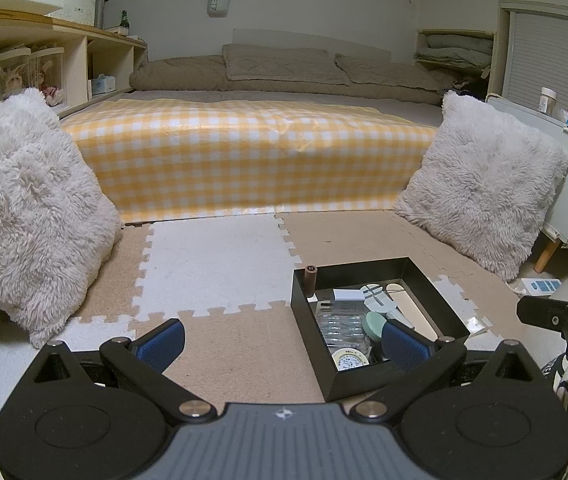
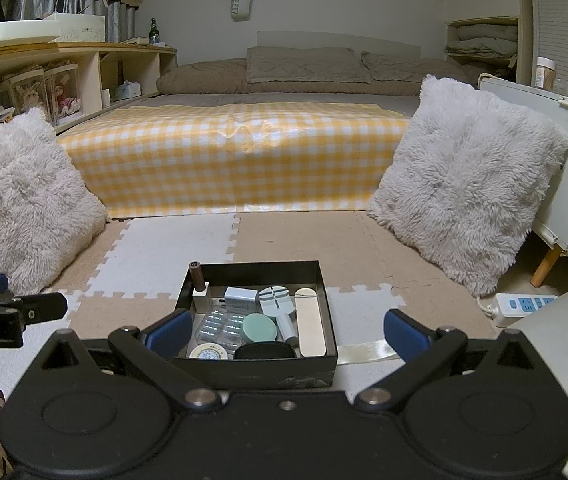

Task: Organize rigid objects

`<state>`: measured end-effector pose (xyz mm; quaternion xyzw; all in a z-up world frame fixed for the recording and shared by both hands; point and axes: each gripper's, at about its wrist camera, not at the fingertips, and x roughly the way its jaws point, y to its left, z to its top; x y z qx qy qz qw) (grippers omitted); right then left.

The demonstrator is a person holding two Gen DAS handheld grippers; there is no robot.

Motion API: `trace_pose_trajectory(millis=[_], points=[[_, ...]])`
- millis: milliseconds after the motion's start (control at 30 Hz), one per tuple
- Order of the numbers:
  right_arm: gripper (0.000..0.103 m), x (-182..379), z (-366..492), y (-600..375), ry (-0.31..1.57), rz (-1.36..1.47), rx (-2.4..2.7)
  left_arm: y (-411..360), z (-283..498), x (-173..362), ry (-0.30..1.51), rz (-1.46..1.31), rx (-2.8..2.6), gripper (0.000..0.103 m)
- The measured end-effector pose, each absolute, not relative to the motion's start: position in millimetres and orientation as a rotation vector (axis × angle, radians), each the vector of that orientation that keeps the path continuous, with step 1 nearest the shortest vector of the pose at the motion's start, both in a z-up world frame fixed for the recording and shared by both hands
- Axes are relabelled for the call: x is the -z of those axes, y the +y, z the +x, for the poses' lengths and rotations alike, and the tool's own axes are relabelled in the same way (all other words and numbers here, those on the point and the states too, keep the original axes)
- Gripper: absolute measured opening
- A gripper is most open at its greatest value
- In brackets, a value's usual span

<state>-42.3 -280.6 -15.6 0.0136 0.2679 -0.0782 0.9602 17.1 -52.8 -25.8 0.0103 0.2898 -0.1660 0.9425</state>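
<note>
A home bedroom is shown. A low bed (image 2: 284,92) is laid with brown pillows (image 2: 302,65) and a yellow checked cover (image 2: 235,160), and two shaggy white cushions (image 2: 464,176) are propped at its foot on interlocking foam floor mats (image 2: 171,248). Open wooden shelving (image 2: 83,64) with boxed dolls (image 2: 63,92) is fitted along one wall, folded bedding (image 2: 480,42) is stored in a wall niche, and a power strip (image 2: 524,306) is laid on the floor.

Open foam puzzle-mat floor (image 2: 292,240) ahead of the black rectangular box (image 2: 257,364), clear up to the yellow-checked bed edge (image 2: 235,168). Fluffy white cushions flank it: left (image 2: 23,200), right (image 2: 468,176). White power strip (image 2: 520,308) lies far right on the floor.
</note>
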Motion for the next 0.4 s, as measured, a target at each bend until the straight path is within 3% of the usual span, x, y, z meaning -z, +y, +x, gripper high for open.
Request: trace_pose_trajectory(millis=[400], points=[[0.103,15.6,-42.6,-279.9,0.543,0.028,0.158,-51.5,17.4,25.8,0.591,0.024,0.334,0.103]])
